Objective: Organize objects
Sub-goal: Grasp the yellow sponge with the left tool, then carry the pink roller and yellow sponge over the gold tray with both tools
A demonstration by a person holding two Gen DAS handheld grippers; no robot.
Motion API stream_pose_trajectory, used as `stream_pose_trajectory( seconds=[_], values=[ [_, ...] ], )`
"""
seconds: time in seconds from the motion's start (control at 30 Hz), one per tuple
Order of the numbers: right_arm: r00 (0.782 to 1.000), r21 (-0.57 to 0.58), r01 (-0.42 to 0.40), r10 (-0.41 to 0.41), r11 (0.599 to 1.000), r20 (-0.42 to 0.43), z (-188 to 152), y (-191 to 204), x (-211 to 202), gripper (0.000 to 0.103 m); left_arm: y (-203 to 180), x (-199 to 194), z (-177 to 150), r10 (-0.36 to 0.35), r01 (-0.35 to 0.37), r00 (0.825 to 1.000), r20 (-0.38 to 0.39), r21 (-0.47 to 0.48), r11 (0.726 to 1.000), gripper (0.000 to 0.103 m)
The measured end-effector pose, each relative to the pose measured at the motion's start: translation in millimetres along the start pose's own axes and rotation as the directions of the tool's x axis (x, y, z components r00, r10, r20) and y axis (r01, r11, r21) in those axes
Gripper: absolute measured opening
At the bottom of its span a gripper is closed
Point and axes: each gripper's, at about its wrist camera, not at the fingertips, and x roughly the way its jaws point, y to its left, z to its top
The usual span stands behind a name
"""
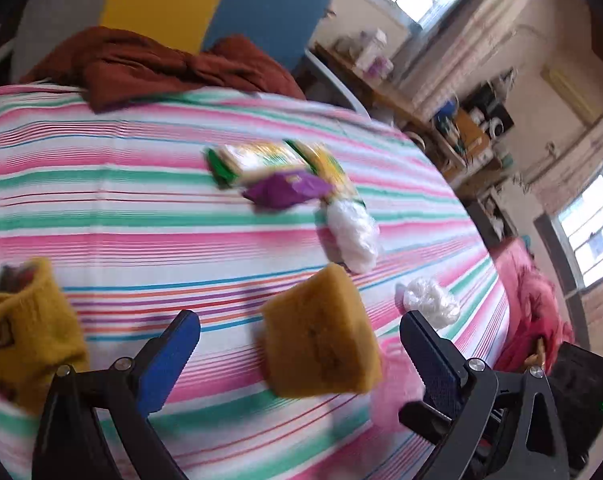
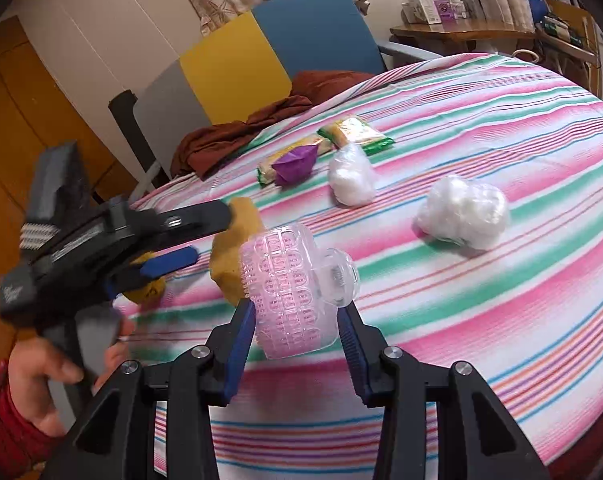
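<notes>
Right claw (image 2: 297,320) grips the clear pink ridged plastic case above the striped bed (image 2: 481,300), left claw (image 1: 301,344) gapes empty over a mustard knitted sock (image 1: 321,344), while snack packets (image 2: 353,132) and white plastic-wrapped bundles (image 2: 461,212) lie scattered, so plenty remains.

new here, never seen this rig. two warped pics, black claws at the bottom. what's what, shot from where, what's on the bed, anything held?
No robot arm: a person holds a two-finger gripper in each hand, each carrying a fisheye camera that looks along its fingers.

Left wrist view: the left gripper stands open over a mustard sock, which lies between the fingers without contact. Another mustard sock is at the left edge.

Right wrist view: the right gripper is shut on a clear pink plastic roller. The person's hand holds the left gripper at the left.

On the striped sheet: two white plastic bundles, snack packets, a purple wrapper, a rust cloth.
</notes>
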Motion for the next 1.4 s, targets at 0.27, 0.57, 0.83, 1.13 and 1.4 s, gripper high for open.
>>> stream_pose_trajectory(
  seconds=[0.27,0.57,0.83,1.13,1.4],
  values=[
    [0.998,0.0,0.064,-0.064,0.998,-0.006,-4.4,-14.0,-8.3,0.042,-15.2,33.3,-9.4,-0.034,0.039,0.994,-0.099,0.049,0.998,0.069],
    [0.983,-0.039,0.185,-0.185,0.982,0.011,-7.0,-19.8,-19.6,0.042,-24.1,19.5,-30.4,-0.046,0.055,0.996,-0.073,0.123,0.991,0.054],
    [0.975,-0.093,0.214,-0.218,0.972,-0.035,-5.6,-11.1,0.2,0.05,-12.5,-1.2,-38.3,-0.064,0.069,0.997,-0.049,0.113,0.991,0.054],
    [0.981,-0.064,0.196,-0.196,0.979,0.0,-12.4,-7.4,-10.2,0.047,-10.5,-27.2,-52.3,-0.095,0.096,0.995,-0.009,0.106,0.99,0.054],
    [0.989,-0.09,0.15,-0.149,0.985,0.023,-14.5,24.5,-32.2,0.047,-8.4,-75.4,-66.0,-0.146,0.138,0.988,0.057,0.126,0.982,0.054]
  ],
)
